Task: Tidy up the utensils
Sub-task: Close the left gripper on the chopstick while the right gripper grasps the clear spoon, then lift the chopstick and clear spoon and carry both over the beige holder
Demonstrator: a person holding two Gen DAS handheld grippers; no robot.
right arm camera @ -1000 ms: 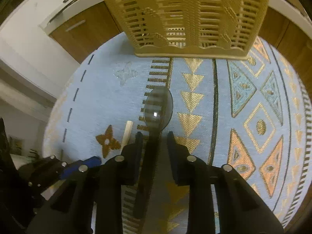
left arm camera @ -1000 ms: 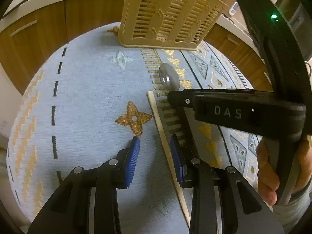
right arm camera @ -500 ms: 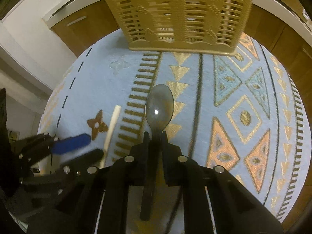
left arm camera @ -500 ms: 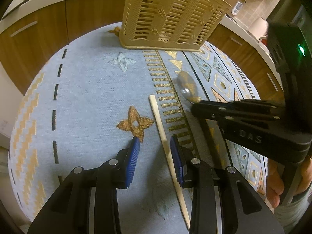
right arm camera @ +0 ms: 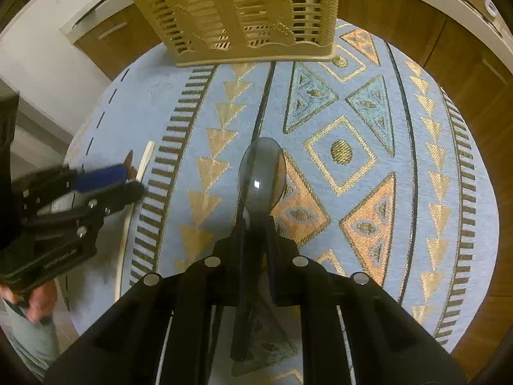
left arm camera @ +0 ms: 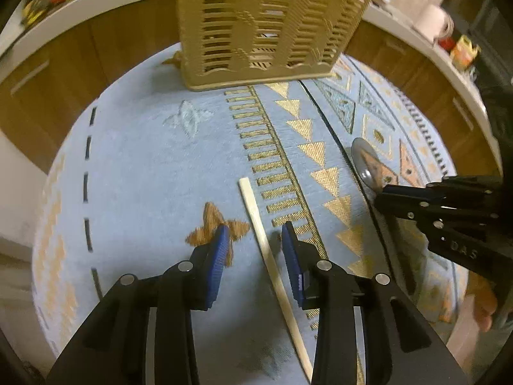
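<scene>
A metal spoon [right arm camera: 261, 173] is held by its handle in my right gripper [right arm camera: 256, 227], which is shut on it, above the blue patterned cloth [right arm camera: 352, 112]. Its bowl also shows in the left wrist view [left arm camera: 364, 157], with the right gripper [left arm camera: 384, 194] at the right. A pale wooden chopstick [left arm camera: 266, 250] lies on the cloth between the blue pads of my open left gripper [left arm camera: 255, 243]. The chopstick [right arm camera: 144, 163] and left gripper [right arm camera: 128, 179] show at the left of the right wrist view. A beige slotted utensil basket [left arm camera: 266, 25] stands at the far edge of the table.
The round table's cloth [left arm camera: 144, 166] reaches to its edges. Wooden cabinets [left arm camera: 73, 64] and a white counter [left arm camera: 416, 35] surround it. Small items [left arm camera: 461, 51] sit on the counter at the far right.
My right gripper closed on the spoon and carried it to the right, away from the chopstick. My left gripper moved so that the chopstick now lies between its pads.
</scene>
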